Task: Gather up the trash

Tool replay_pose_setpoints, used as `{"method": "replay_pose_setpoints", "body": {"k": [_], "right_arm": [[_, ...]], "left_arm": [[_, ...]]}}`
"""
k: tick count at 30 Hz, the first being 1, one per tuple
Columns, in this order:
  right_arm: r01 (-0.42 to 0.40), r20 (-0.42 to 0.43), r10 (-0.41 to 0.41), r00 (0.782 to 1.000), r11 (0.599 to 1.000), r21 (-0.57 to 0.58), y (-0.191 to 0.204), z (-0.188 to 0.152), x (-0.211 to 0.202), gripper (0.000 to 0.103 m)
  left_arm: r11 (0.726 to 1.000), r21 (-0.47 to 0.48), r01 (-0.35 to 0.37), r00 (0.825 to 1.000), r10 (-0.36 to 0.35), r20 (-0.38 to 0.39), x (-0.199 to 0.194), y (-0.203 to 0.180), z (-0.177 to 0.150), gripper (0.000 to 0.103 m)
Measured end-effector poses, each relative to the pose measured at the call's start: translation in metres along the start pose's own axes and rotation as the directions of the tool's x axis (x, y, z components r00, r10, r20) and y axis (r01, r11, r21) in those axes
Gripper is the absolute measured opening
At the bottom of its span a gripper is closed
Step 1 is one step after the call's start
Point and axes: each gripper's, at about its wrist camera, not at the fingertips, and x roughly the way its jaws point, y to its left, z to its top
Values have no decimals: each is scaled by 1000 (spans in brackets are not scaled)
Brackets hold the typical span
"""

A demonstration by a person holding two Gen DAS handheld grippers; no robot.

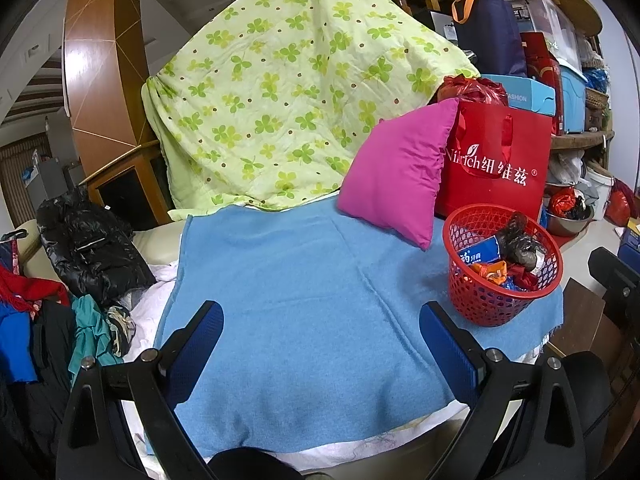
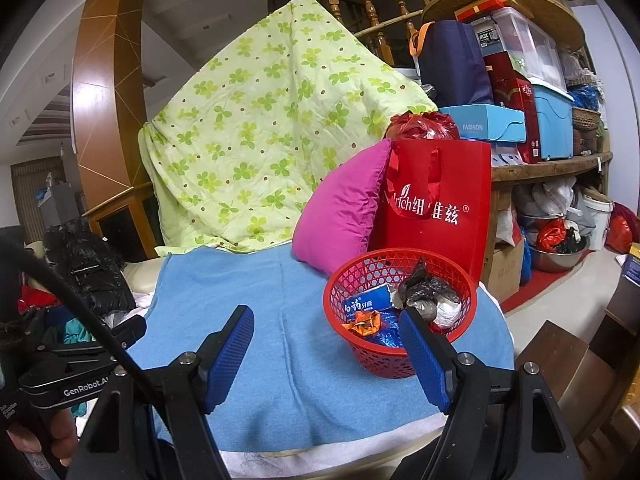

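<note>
A red mesh basket (image 1: pixel 480 304) stands on the blue towel (image 1: pixel 304 312) at the right. It holds trash: a blue toothpaste box (image 1: pixel 480 251), a crumpled black bag (image 1: pixel 518 242), an orange wrapper (image 1: pixel 489 270) and blue foil. My left gripper (image 1: pixel 322 320) is open and empty over the towel, left of the basket. In the right wrist view my right gripper (image 2: pixel 328 332) is open and empty, its right finger (image 2: pixel 424 356) in front of the basket (image 2: pixel 368 354). The toothpaste box (image 2: pixel 368 300), black bag (image 2: pixel 422 290) and orange wrapper (image 2: pixel 364 322) show inside.
A pink pillow (image 1: pixel 396 176) and a red shopping bag (image 1: pixel 496 168) stand behind the basket. A green clover quilt (image 1: pixel 288 92) drapes at the back. Black jacket (image 1: pixel 88 248) and clothes pile at the left. Cluttered shelves (image 2: pixel 552 160) are at the right.
</note>
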Motion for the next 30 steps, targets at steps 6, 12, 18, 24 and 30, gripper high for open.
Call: {"method": "replay_pose_setpoints", "body": {"k": [6,12,18,24,30], "right_arm": [[1,1,-1,1000,1000,0,0,1,0,78],[0,0,0,1000,1000,0,0,1,0,78],[0,-1,0,1000,1000,1,0,1,0,78],[-1,-2,1,1000,1000,2,-1,1,0,78],[0,-1,0,1000,1000,0,0,1,0,78]], "left_arm": [[1000,-7,-2,1000,2,-3,1,4,-1,98],[1000,-5,-3,1000,3,-3,1,5,-2,98],[1000,-6,-1,1000,1,-4,2,5,-2,98],[1000,-6,3,1000,-3,-8,3,6,-6,98],[1000,-6,1,1000,-1,-8,3,5,-6,98]]}}
